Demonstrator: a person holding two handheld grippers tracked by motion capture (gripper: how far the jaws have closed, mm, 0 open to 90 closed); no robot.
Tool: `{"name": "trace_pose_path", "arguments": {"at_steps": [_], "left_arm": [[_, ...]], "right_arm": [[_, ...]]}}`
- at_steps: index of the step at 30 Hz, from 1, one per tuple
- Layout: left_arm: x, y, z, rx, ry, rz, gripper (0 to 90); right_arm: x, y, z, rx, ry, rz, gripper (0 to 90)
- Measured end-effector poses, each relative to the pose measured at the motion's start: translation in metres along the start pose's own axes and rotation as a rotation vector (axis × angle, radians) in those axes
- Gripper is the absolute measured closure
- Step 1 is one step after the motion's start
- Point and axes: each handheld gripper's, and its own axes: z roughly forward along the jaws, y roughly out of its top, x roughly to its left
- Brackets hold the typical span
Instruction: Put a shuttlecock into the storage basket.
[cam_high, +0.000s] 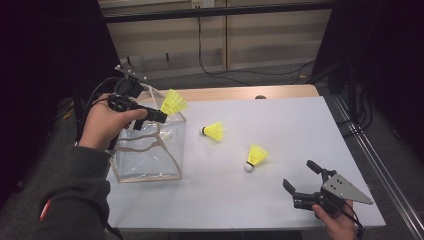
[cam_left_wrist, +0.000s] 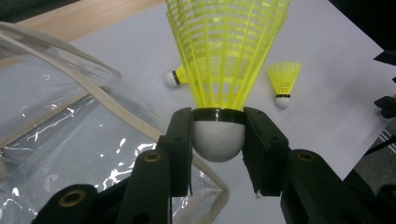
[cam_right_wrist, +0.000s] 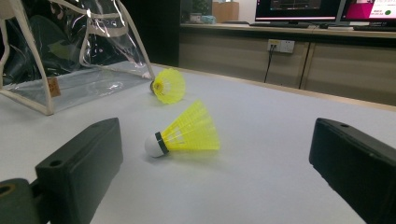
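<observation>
No writing is legible. The left gripper (cam_left_wrist: 218, 140) pinches a yellow shuttlecock (cam_left_wrist: 226, 60) above the clear bag (cam_high: 150, 145) at the white bench's (cam_high: 280, 200) left edge; the right gripper (cam_high: 304, 177) is spread wide.

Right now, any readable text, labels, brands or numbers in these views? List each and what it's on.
None can be read.
Small brown tag on the clear bag: any print is too small to read.
Monitors at the back in the right gripper view: lit content, too blurred to read.
Red patch on the person's left sleeve: no legible marking.
Held shuttlecock and the two on the table: no print visible.
</observation>
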Motion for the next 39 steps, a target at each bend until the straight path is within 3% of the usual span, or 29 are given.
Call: {"name": "trace_pose_path", "arguments": {"at_steps": [39], "left_arm": [[0.015,-0.002,-0.021,-0.02,0.047,-0.044,64.8]], "right_arm": [[0.0,0.0,0.0,0.001,0.0,0.001,2.4]]}}
